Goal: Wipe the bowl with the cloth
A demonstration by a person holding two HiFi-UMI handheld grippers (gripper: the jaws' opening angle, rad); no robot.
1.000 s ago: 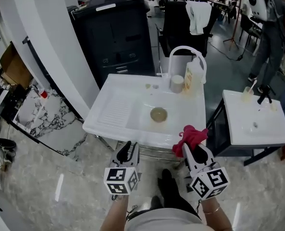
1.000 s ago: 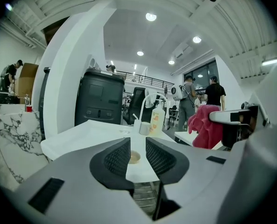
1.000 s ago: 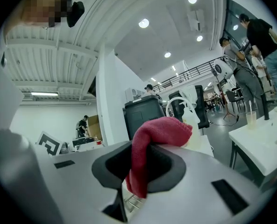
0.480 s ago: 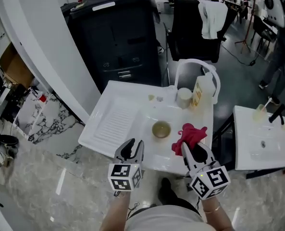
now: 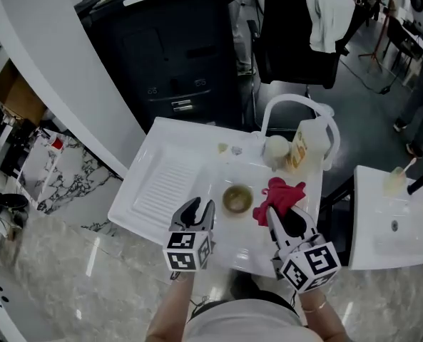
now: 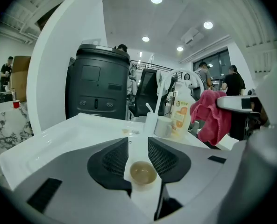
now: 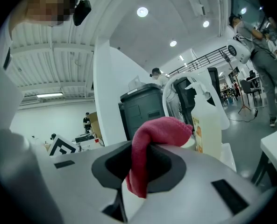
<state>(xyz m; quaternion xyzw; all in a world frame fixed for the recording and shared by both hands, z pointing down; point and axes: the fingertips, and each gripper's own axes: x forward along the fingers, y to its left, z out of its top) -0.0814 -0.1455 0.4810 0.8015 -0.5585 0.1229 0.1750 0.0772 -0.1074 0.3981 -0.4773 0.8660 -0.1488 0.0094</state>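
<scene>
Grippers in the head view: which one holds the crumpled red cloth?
The right gripper: its fingers pinch the crumpled red cloth. On the left gripper the fingers have just been opening and grip nothing; the small tan bowl lies ahead, untouched.

Crimson-pink terry cloth (image 5: pixel 279 197); small round tan-olive bowl (image 5: pixel 237 199); glossy white moulded sink (image 5: pixel 161 184), drainer ribbed; pale plastic bottle (image 5: pixel 297 147), orange label; black cabinet (image 5: pixel 168 55); white marble slab (image 5: pixel 61 180), dark-veined. Left gripper (image 5: pixel 199 207) and right gripper (image 5: pixel 281 216): white, black pads, black-and-white square-marker cubes.
</scene>
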